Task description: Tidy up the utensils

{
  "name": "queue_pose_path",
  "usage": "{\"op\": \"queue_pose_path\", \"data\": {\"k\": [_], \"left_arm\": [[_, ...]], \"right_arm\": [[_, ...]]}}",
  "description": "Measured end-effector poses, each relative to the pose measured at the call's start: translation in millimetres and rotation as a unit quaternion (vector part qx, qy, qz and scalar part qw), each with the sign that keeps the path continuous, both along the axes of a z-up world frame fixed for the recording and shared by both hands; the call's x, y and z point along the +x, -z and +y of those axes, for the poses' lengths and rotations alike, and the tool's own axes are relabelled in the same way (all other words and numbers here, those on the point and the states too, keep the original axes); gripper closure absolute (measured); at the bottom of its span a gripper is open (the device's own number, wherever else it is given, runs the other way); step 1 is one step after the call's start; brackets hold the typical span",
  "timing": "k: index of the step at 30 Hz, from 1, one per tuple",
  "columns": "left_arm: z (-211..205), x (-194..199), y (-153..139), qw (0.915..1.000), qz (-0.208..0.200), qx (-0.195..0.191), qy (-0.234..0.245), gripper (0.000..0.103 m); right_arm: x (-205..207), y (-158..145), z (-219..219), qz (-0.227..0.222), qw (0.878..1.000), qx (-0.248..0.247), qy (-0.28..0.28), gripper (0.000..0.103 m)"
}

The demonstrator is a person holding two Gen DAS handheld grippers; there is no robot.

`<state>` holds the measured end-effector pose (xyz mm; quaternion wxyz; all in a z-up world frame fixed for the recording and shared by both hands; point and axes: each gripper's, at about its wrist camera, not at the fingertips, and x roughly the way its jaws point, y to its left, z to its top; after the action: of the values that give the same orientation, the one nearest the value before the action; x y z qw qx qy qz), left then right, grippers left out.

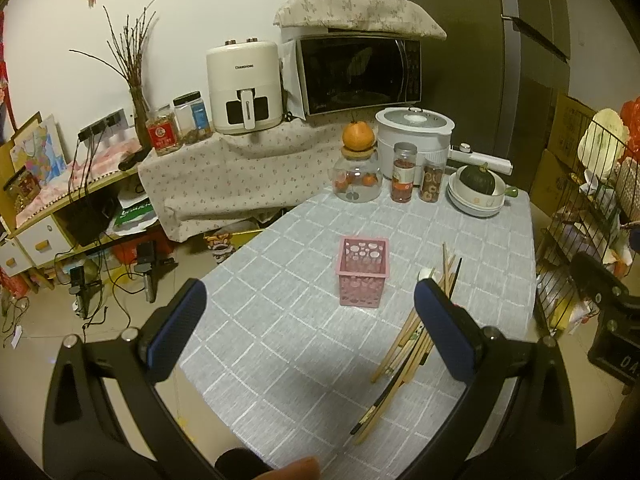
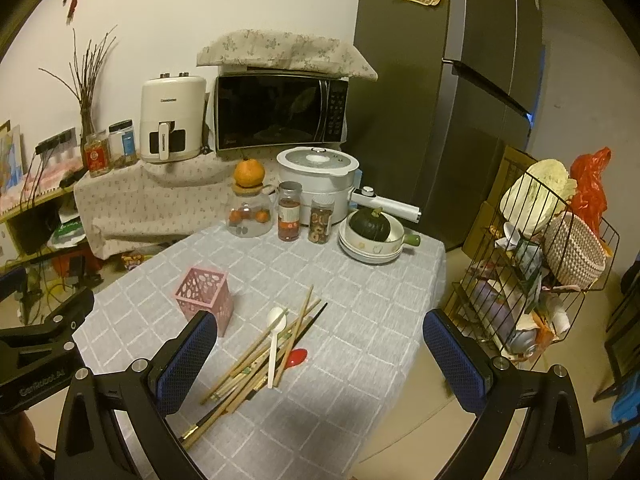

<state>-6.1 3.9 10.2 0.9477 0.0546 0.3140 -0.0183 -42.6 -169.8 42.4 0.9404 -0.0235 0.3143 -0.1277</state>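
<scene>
Mid-table, a pink perforated holder stands upright and empty beside a loose heap of chopsticks and spoons, both grippers spread wide.

Legible text you had in view: "GenRobot.AI", white lettering on the black body of the left gripper, at 8 o'clock in the right wrist view. Air fryer brand too small to read.

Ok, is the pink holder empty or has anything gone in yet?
Empty as far as visible: the upright pink holder shows nothing sticking out, and the chopsticks and white spoon lie on the tablecloth.
</scene>
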Motion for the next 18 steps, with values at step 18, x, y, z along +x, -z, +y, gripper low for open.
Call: {"op": "queue_pose_path", "data": {"k": [18], "left_arm": [[3.9,-7.8,-8.1,0.9992,-0.034,-0.021,-0.007,0.000]], "right_arm": [[-6.0,-7.2,-0.2,-0.025,1.000,0.001,0.002,0.000]]}}
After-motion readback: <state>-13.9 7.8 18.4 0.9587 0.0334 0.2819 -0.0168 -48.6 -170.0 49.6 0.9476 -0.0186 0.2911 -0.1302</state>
